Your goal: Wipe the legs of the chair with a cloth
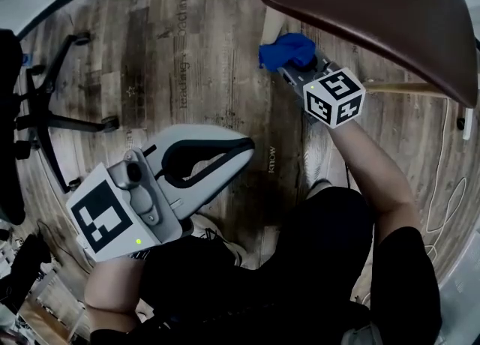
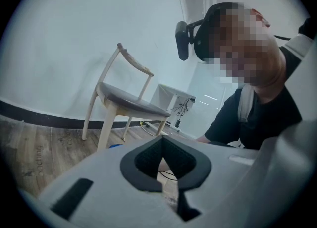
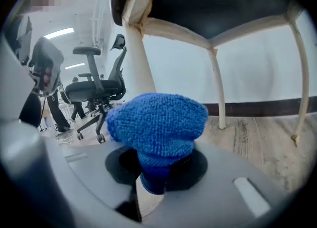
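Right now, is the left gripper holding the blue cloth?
No, the left gripper has nothing between its closed jaws; the blue cloth is clamped in the right gripper.

Black office-chair base point(image 1: 64, 121) at nine o'clock on the wood floor point(image 1: 202, 58); dark skirting point(image 3: 267, 107) at three o'clock below white wall point(image 3: 257, 63)

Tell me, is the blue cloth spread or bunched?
Bunched: the blue cloth bulges as a wad, pinched in the right gripper.
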### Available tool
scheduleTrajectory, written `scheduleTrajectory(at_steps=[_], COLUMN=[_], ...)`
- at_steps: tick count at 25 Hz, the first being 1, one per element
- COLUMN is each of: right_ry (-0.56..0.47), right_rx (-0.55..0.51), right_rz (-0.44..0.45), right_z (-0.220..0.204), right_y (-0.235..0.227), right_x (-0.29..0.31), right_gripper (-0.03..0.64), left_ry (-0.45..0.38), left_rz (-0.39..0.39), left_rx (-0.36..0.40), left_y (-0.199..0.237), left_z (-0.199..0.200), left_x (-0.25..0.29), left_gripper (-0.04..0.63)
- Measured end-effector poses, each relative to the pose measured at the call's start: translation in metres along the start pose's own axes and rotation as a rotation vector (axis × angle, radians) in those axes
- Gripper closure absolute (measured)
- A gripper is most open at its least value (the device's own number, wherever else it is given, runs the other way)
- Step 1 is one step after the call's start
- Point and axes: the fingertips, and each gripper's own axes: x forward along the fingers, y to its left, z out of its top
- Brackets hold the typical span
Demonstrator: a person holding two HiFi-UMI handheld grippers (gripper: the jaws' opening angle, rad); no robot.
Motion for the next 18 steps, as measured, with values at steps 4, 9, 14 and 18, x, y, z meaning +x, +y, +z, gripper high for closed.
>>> scheduleTrajectory(at_steps=[4, 9, 14, 18], right_ry=[0.091, 0.188, 0.362, 0.417], right_rx=[0.036, 0.021, 0.011, -0.016], right_rz=[-0.012, -0.040, -0.047, -0.028], right_z=[-0.050, -0.097, -0.148, -0.154], right_y=[-0.016, -0.030, -0.036, -0.033], right_x=[0.021, 0.035, 0.049, 0.056], right_gripper=[0.529, 0.528, 0.529, 0.528], left_ry=[0.006, 0.028, 0.057, 0.078], left_rz=[0.021, 0.040, 0.065, 0.070], left_rx=[-0.013, -0.011, -0.019, -0.022], left_y=[0.004, 0.006, 0.011, 0.012], left_z=[-0.003, -0.010, -0.018, -0.024], left_x=[-0.003, -0.005, -0.008, -0.010], left_gripper=[0.595, 0.595, 0.595, 0.595])
